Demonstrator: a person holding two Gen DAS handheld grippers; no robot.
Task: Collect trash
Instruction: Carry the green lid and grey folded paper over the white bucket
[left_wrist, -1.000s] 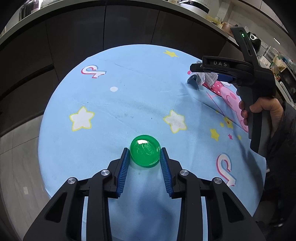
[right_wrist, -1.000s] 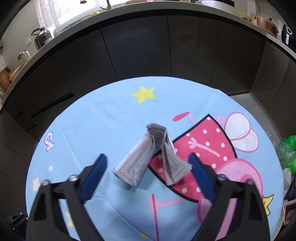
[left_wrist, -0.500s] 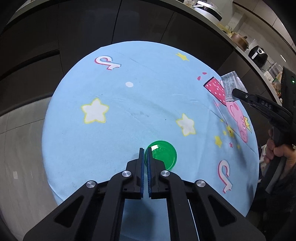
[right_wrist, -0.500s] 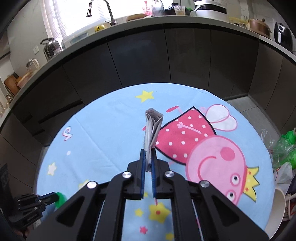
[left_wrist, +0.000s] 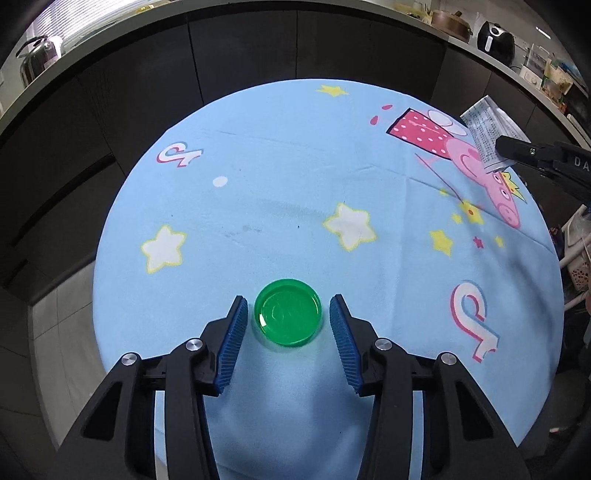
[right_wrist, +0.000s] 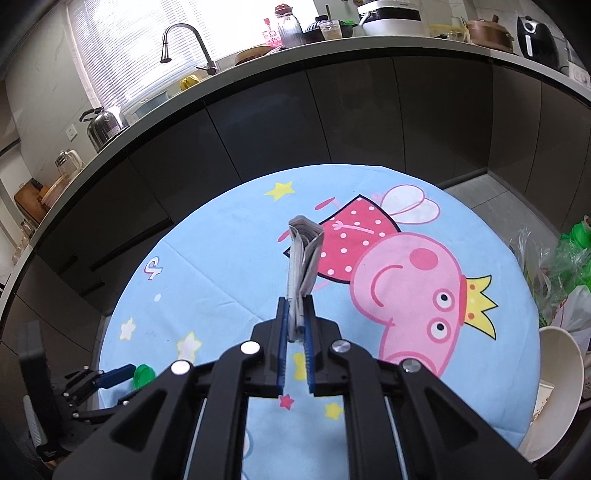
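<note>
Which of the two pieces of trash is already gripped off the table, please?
The folded printed paper, pinched in the right tongs. The green cap lies on the tablecloth between the open left tongs, untouched.

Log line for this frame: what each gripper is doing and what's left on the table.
right gripper: shut on folded paper, lifted | left gripper: jaws just reopened, straddling green cap, no contact | tablecloth: only cap left
</note>
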